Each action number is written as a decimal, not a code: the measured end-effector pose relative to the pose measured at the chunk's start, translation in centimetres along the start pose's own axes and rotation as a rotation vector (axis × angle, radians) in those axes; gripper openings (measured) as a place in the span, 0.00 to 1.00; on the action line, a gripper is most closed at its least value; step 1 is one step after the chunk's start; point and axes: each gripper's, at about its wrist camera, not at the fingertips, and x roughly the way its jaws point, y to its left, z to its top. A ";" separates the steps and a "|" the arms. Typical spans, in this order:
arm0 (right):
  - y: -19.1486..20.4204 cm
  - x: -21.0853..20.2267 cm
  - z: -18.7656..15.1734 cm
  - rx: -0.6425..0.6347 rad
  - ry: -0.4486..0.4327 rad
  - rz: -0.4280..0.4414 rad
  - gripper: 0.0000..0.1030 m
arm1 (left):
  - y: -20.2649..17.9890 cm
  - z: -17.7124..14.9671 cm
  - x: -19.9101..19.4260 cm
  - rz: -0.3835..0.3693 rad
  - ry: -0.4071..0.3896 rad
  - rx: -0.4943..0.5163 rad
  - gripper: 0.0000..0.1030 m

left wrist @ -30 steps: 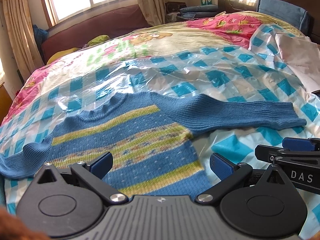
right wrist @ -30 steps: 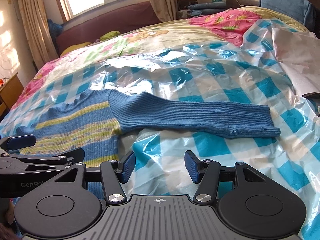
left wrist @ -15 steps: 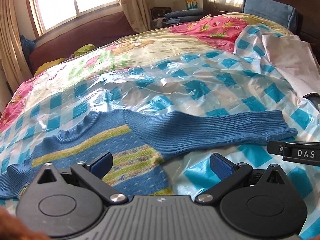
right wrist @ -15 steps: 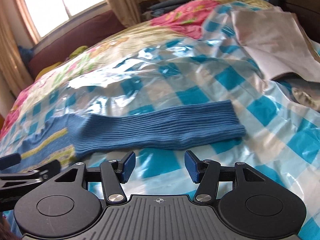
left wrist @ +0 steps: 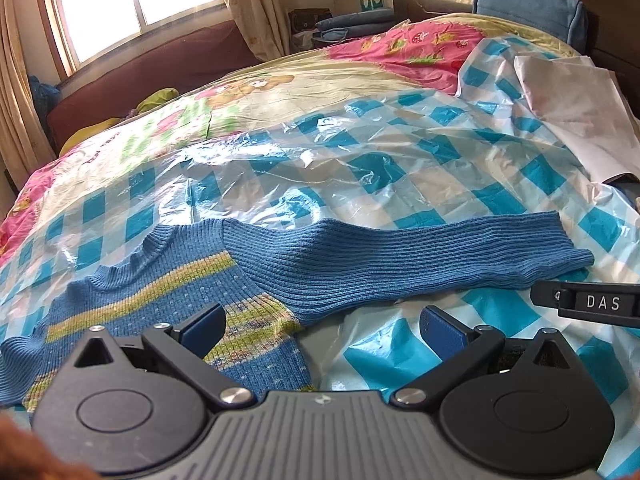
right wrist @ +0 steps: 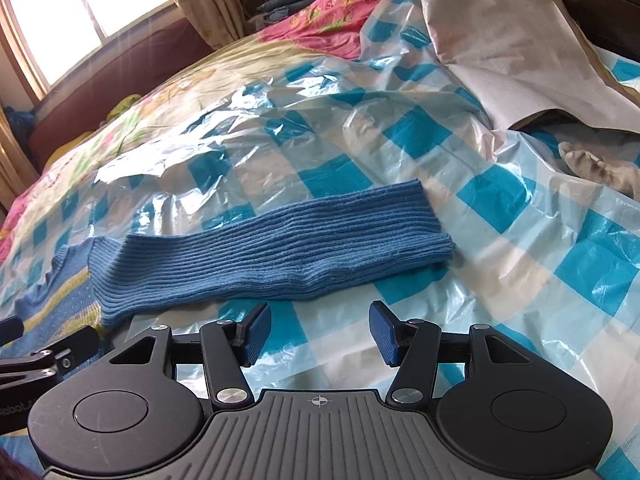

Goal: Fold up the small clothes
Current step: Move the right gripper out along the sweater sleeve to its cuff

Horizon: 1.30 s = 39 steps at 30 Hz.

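The left hand-held gripper [left wrist: 322,330] hovered with its ribbed blue pads [left wrist: 202,326] spread wide apart, gripping nothing, just above the lower edge of a small knitted sweater [left wrist: 168,300]. The sweater lay flat ahead of it on a glossy, crinkled blue-and-white checked plastic sheet [left wrist: 360,168] over the bed, its body banded in blue and yellow-green. The right hand-held gripper [right wrist: 318,334] likewise had its pads apart and empty; just beyond them stretched the sweater's ribbed blue sleeve [right wrist: 280,248], straight and flat, cuff to the right. A pale folded cloth [right wrist: 512,40] lay far ahead-right.
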 end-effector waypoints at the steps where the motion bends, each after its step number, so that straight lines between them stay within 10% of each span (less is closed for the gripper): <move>1: 0.2 0.0 0.1 -0.007 -0.001 0.001 0.53 | 0.0 0.0 0.0 0.002 0.001 -0.001 1.00; 15: -1.1 1.3 0.4 0.025 0.009 -0.014 0.53 | -1.0 0.6 0.9 0.007 0.006 0.018 1.00; 39: -9.4 6.1 2.0 0.536 -0.028 0.174 0.52 | -2.2 1.0 2.1 -0.019 0.018 0.027 1.00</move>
